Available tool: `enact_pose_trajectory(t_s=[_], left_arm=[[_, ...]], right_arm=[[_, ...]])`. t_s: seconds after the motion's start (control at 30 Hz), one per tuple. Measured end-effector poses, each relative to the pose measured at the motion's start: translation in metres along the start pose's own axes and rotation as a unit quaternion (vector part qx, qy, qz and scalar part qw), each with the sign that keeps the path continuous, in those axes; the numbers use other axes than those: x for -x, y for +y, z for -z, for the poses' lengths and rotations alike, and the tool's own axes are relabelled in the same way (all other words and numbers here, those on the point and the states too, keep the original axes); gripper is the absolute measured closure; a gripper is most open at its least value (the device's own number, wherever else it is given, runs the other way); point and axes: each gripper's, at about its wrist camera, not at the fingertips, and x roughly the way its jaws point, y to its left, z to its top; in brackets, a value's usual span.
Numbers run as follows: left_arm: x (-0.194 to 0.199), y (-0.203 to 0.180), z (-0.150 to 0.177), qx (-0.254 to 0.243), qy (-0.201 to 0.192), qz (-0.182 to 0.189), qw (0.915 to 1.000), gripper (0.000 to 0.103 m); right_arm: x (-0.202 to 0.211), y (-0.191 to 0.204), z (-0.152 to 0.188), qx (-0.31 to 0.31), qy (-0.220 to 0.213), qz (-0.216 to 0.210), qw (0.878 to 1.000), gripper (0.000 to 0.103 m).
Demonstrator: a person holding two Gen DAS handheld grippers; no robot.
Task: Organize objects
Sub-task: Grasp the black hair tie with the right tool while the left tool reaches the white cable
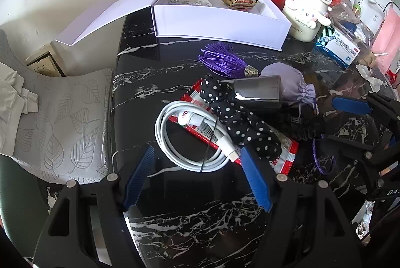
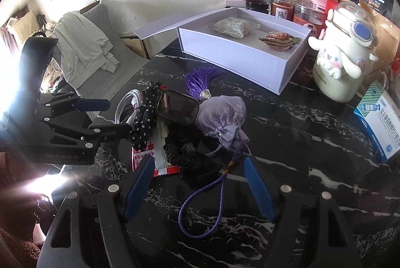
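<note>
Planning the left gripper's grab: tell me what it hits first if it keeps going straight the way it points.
Probably the coiled white cable, which lies between the open left gripper's fingertips in its own view, atop the red packet. Depth is unclear.

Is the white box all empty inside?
No, the white box already holds a pale patterned pouch and a small wrapped packet lying side by side on its floor.

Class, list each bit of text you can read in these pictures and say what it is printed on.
"GenRobot.AI": left tongs, on the body.
"陈": jar label.
"DAI": red packet, partly covered.
"DA": right tongs, cut off.
Blue medicine box, other jars, cream bottle: print too small or blurred.
</note>
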Motion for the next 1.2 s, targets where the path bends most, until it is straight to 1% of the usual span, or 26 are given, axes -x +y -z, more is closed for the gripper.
enact_pose_trajectory(t_s=[0.1, 0.2, 0.33, 0.4, 0.47, 0.57, 0.63, 0.73, 0.93, 1.2], left_arm=[[-0.004, 0.001, 0.000, -0.004, -0.005, 0.005, 1.0000, 0.032], [-0.006, -0.001, -0.001, -0.020, -0.020, 0.002, 0.9996, 0.032], [-0.015, -0.001, -0.005, -0.029, -0.015, 0.004, 0.9995, 0.032], [-0.017, 0.001, -0.007, -0.024, -0.016, 0.013, 0.9995, 0.031], [-0.020, 0.003, -0.009, -0.024, -0.017, 0.020, 0.9994, 0.030], [-0.023, 0.006, -0.010, -0.024, -0.022, 0.030, 0.9990, 0.028], [-0.023, 0.006, -0.010, -0.023, -0.026, 0.033, 0.9988, 0.029], [-0.021, 0.004, -0.007, -0.034, -0.035, 0.038, 0.9981, 0.038], [-0.013, -0.004, 0.000, -0.048, -0.028, 0.040, 0.9977, 0.040], [0.007, -0.014, 0.021, -0.059, -0.011, 0.051, 0.9969, 0.040]], right_arm=[[-0.009, -0.001, 0.000, -0.003, 0.010, -0.009, 1.000, 0.028], [-0.017, -0.002, 0.002, -0.006, 0.019, -0.018, 1.000, 0.029], [-0.025, -0.005, 0.003, -0.012, 0.028, -0.022, 0.999, 0.034], [-0.027, -0.007, 0.003, -0.016, 0.032, -0.026, 0.999, 0.039], [-0.027, -0.007, 0.004, -0.012, 0.029, -0.025, 0.999, 0.050], [-0.026, -0.006, 0.005, -0.007, 0.031, -0.024, 0.999, 0.063], [-0.025, -0.006, 0.006, -0.004, 0.030, -0.027, 0.999, 0.065], [-0.022, -0.006, 0.008, -0.003, 0.027, -0.027, 0.999, 0.067], [-0.013, -0.006, 0.014, 0.000, 0.023, -0.021, 0.999, 0.068], [0.006, -0.012, 0.038, -0.008, 0.028, -0.013, 0.999, 0.068]])
